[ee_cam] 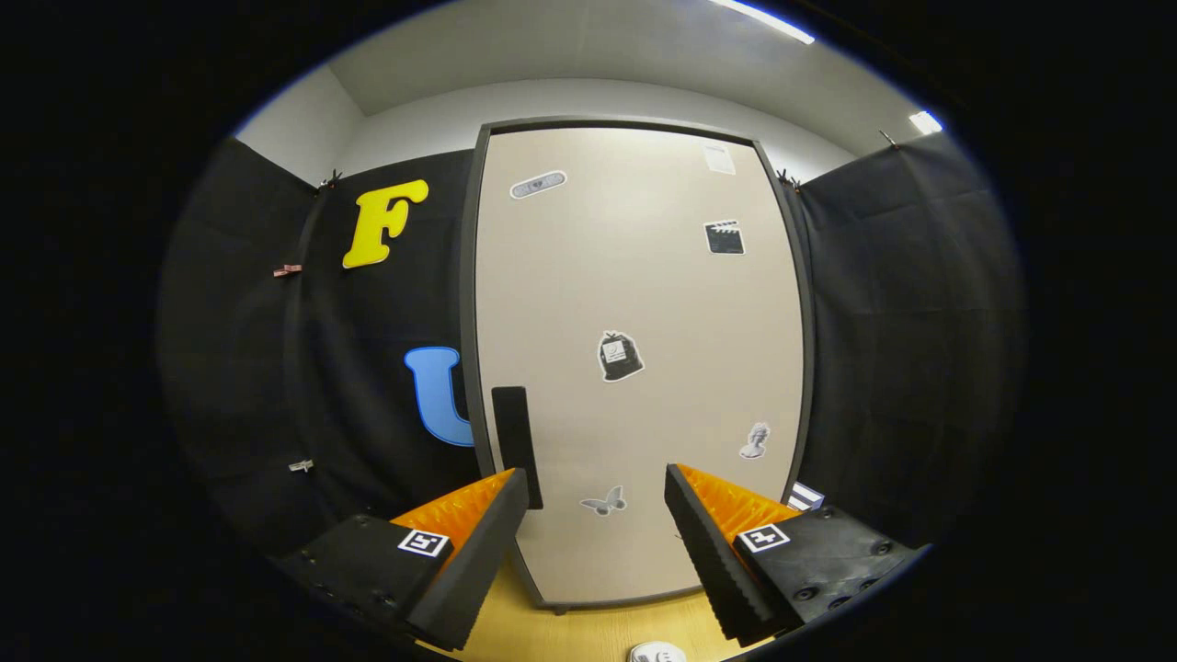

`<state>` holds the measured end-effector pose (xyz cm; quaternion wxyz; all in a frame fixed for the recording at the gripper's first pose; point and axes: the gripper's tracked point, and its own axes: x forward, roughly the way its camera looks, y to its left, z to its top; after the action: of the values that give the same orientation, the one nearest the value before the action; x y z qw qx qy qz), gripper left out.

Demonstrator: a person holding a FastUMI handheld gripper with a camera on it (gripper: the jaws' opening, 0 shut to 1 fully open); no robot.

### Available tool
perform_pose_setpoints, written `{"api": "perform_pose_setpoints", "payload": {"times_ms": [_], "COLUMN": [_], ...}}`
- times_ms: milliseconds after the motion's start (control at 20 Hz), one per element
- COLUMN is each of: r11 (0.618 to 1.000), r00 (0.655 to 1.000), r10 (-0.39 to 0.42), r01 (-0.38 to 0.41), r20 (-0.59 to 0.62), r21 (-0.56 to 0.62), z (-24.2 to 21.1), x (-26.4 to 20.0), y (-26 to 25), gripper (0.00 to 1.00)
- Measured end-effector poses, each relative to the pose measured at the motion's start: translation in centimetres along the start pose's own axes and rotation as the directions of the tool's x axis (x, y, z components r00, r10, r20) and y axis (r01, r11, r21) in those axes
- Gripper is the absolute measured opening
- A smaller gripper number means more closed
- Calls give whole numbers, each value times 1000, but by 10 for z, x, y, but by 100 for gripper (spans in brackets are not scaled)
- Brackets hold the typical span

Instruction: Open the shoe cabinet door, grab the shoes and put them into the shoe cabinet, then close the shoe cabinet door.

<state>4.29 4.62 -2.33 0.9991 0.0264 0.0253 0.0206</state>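
Observation:
The shoe cabinet [634,303] stands straight ahead, its beige door shut inside a dark frame, with several small stickers on it. A black vertical handle [515,446] sits near the door's left edge. My gripper [596,487] is open, its fingers spread wide a short way in front of the door's lower part. The left fingertip [501,506] is just below and in front of the handle's lower end; whether it touches the handle is unclear. Nothing is between the fingers.
A wooden floor [588,630] lies below the cabinet, with a small white round object [657,653] at the near edge. Black cloth walls [919,322] close in on both sides. A small striped item [805,496] peeks out beside the cabinet's lower right.

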Motion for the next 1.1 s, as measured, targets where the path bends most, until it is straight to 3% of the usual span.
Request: {"api": "perform_pose_setpoints", "payload": {"times_ms": [650,750,1100], "r11": [1000,1000,999], "r00": [1000,999,997], "r10": [-1,-15,-53], "r01": [1,15,53], "r20": [-30,-31,-54], "r21": [2,4,7], "z": [-35,-39,-50], "x": [77,88,113], "y": [49,49,45], "gripper": [98,86,85]}}
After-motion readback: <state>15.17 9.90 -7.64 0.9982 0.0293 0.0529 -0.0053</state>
